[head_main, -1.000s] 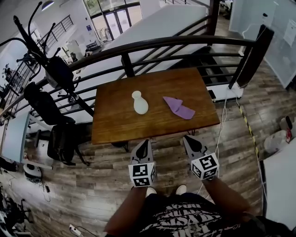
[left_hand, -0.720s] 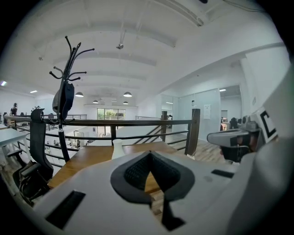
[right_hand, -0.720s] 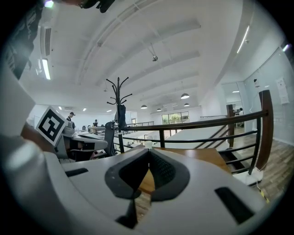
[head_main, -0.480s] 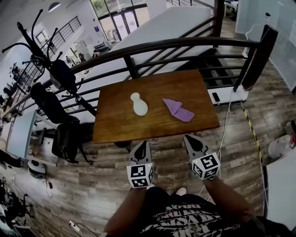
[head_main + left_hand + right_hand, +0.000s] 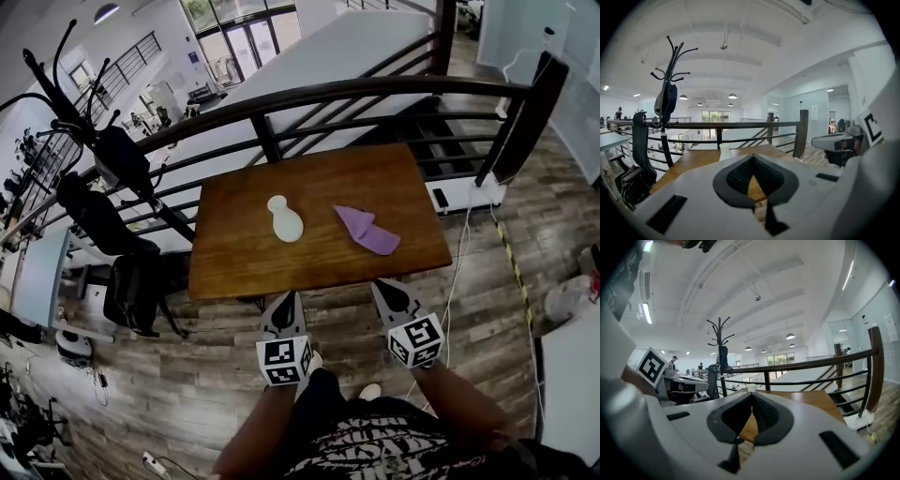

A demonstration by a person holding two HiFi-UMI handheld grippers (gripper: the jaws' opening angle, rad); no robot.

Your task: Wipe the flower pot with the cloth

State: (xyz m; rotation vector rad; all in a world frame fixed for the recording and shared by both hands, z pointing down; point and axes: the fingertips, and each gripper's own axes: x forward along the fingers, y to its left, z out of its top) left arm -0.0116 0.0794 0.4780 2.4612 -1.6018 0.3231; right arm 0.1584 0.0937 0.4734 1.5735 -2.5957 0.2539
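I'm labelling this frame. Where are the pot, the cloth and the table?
pot (image 5: 288,226): head view, its wide belly.
cloth (image 5: 367,232): head view, its middle fold.
table (image 5: 234,262): head view, bare near-left top.

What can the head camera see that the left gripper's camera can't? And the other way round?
Only the head view shows the purple cloth lying on the wooden table, to the right of the pot. Only the left gripper view shows the ceiling lamps and, up close, the left gripper with its jaws closed together and nothing between them. Both show the white flower pot, the table, the railing and the coat rack.
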